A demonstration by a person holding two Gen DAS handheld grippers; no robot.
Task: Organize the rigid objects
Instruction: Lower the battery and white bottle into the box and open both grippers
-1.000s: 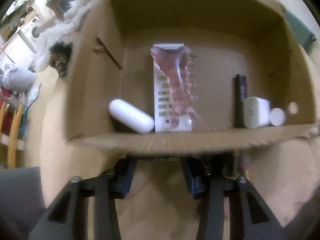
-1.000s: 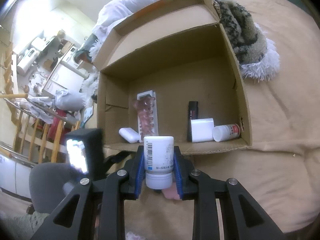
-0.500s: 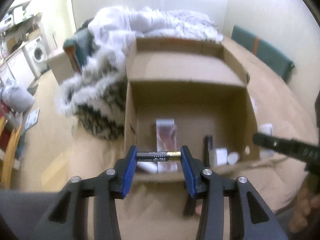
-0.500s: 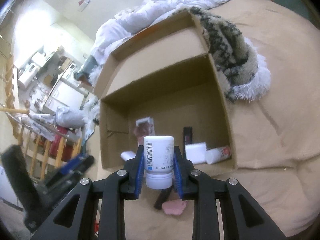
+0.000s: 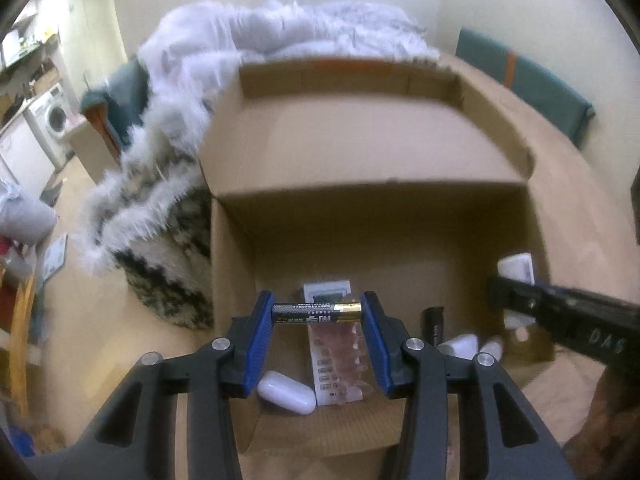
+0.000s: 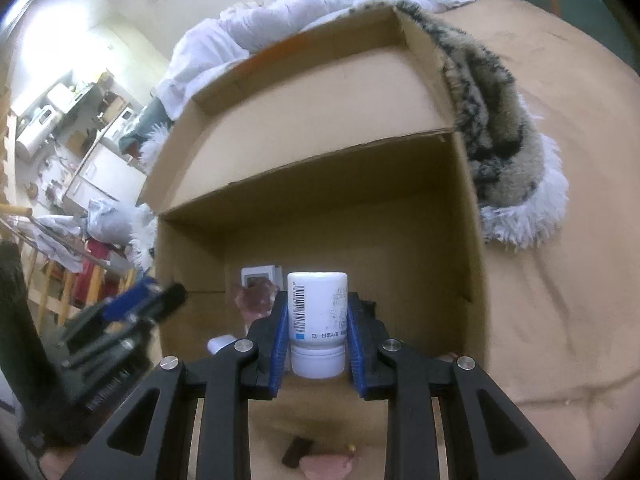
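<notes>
My left gripper (image 5: 317, 314) is shut on a black-and-gold battery (image 5: 317, 314), held crosswise between the blue pads above the near edge of an open cardboard box (image 5: 360, 160). Inside the box lie a white remote with a pink comb (image 5: 340, 356) on it, a white oval case (image 5: 286, 392), a black stick (image 5: 434, 324) and small white containers (image 5: 460, 346). My right gripper (image 6: 317, 320) is shut on a white bottle (image 6: 317, 320) with a barcode, cap toward the camera, in front of the same box (image 6: 320, 140). In the left wrist view the right gripper's finger (image 5: 560, 312) reaches in from the right.
A fluffy white and patterned blanket (image 5: 160, 184) is heaped left of and behind the box, on a tan bedcover (image 6: 560, 280). A small dark object (image 6: 298, 451) and a pink one (image 6: 326, 468) lie on the cover below my right gripper. A cluttered room with a washing machine (image 5: 54, 120) lies to the left.
My left gripper rose from the bedcover holding the battery and backed off, so the whole box shows. My right gripper, holding the bottle, moved closer to the box front.
</notes>
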